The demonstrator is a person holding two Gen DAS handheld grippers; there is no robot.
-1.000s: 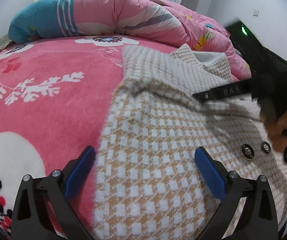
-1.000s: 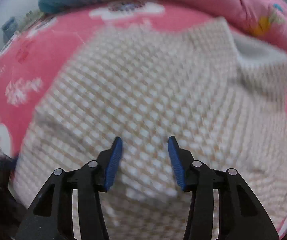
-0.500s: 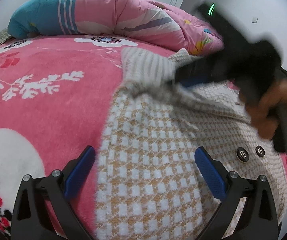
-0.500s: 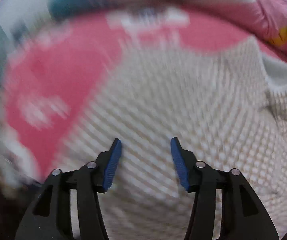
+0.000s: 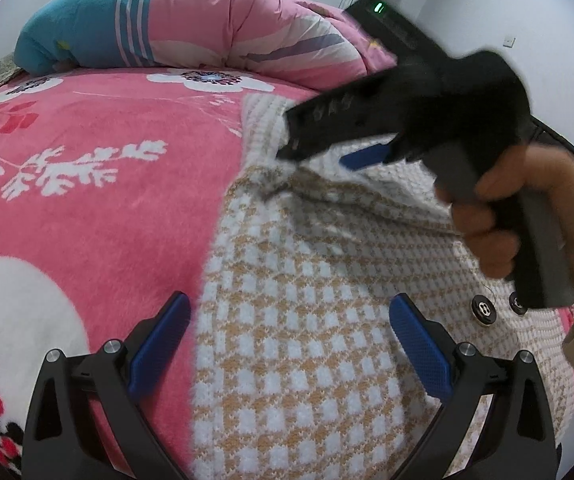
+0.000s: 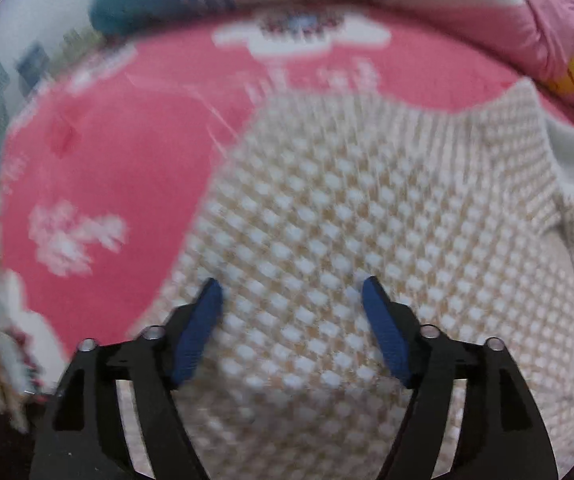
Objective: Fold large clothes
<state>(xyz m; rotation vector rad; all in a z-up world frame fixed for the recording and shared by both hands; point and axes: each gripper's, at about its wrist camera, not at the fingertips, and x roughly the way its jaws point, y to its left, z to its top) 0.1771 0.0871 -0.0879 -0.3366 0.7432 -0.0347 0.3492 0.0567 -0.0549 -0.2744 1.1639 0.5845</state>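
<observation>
left gripper spread wide, empty; sweater edge between pads, long axis toward 12 | right gripper apart, empty, over sweater, nearer sleeve at 1

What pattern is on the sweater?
Tan-and-white check on the sweater, clearest in the left wrist view.

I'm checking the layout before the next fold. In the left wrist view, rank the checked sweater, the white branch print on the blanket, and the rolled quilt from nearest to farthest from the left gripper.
1. The checked sweater, directly between the left gripper fingers.
2. The white branch print, ahead and left on the pink blanket.
3. The rolled quilt, across the bed's far end.
</observation>
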